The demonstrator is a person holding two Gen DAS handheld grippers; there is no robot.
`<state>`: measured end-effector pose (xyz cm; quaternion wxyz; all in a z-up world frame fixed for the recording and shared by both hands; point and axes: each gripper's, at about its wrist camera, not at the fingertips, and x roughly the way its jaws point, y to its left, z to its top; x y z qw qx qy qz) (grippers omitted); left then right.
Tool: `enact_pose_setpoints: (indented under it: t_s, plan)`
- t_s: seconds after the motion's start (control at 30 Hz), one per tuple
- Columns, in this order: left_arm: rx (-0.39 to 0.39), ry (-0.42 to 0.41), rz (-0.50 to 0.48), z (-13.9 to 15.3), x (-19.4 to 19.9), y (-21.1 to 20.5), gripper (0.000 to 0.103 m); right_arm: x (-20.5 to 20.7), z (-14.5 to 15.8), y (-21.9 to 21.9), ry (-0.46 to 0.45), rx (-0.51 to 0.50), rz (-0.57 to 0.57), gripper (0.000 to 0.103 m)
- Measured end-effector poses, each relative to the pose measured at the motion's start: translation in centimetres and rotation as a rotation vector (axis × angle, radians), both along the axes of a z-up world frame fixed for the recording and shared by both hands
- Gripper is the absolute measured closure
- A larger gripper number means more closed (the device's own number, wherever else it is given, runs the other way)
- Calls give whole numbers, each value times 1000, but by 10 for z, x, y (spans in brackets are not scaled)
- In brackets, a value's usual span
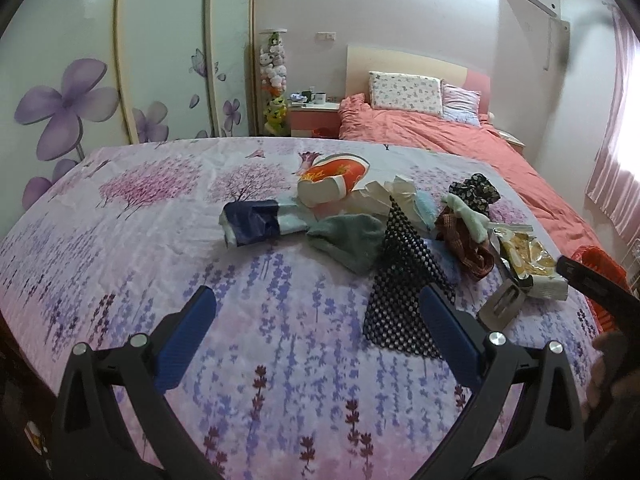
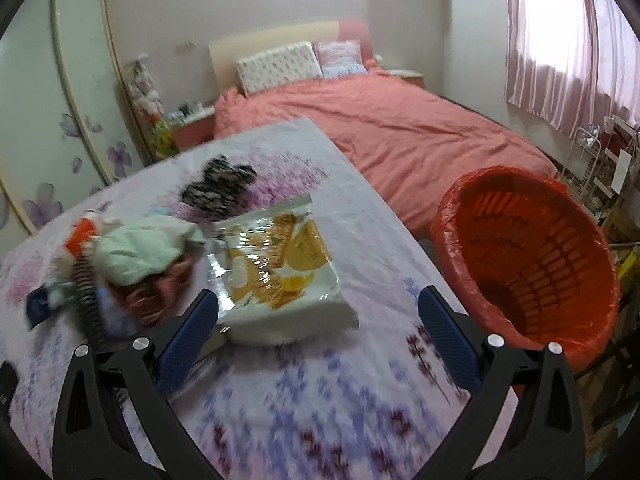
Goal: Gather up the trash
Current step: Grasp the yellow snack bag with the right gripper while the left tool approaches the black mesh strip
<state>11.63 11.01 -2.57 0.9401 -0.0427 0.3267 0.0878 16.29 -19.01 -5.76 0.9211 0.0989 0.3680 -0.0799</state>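
A pile of trash and cloth lies on the floral-covered table (image 1: 160, 240). It holds an orange and white paper cup (image 1: 332, 178), a blue wrapper (image 1: 252, 222), a green cloth (image 1: 348, 240), a black mesh (image 1: 404, 280) and a yellow snack wrapper (image 1: 524, 264). My left gripper (image 1: 316, 316) hovers open in front of the pile, holding nothing, its right finger over the mesh. My right gripper (image 2: 318, 320) is open too, with the snack wrapper (image 2: 280, 268) lying just ahead between its fingers, untouched. An orange bin (image 2: 528, 264) with a red liner stands beside the table on the right.
A bed with a coral quilt (image 2: 400, 132) lies beyond the table. Wardrobe doors with purple flowers (image 1: 72, 100) line the left wall. A nightstand (image 1: 316, 118) stands by the bed, and a wire rack (image 2: 600, 168) sits under the pink curtain at far right.
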Motion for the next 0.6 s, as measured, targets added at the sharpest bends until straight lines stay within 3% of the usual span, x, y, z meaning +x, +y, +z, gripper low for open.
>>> enact_pose_setpoints:
  t_s: [0.23,0.37,0.6]
  plan:
    - [2,19,-34,-9,16,-6,4,24,-27,-11,125,81,19,33]
    - [-10,30,-52,-13,23,-8,4,24,-26,-2,115,24,41,50]
    - [-14,35,-113,-15,31,-20,6,21,-25,-10,99,60,43,87]
